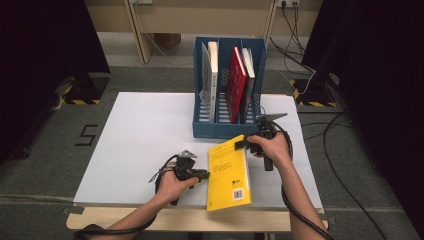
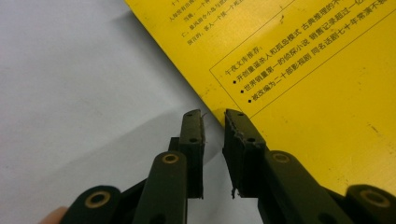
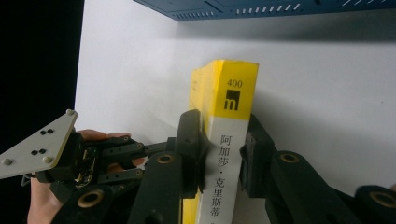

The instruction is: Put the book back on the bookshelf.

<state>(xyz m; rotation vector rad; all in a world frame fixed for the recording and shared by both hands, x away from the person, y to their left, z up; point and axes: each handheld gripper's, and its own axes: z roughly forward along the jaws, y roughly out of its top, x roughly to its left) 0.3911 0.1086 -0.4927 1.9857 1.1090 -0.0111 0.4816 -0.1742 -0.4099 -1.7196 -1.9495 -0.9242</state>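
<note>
The yellow paperback book [image 1: 229,172] is being lifted off the white counter [image 1: 135,145] by its spine edge, apparently so that it can be stood up and filed in the blue file rack [image 1: 227,127] just behind it. The right claw [image 3: 223,154] is clamped across the spine near the book's far end, which is raised, while the near end rests on the counter at its front edge. The left claw [image 2: 214,140] sits at the book's left edge with its jaws a narrow gap apart and nothing pinched between them. The long axis runs from the near edge toward the rack, back cover up. Next, the book probably has to be tipped upright and steered into a free slot beside the red book [image 1: 236,82].
</note>
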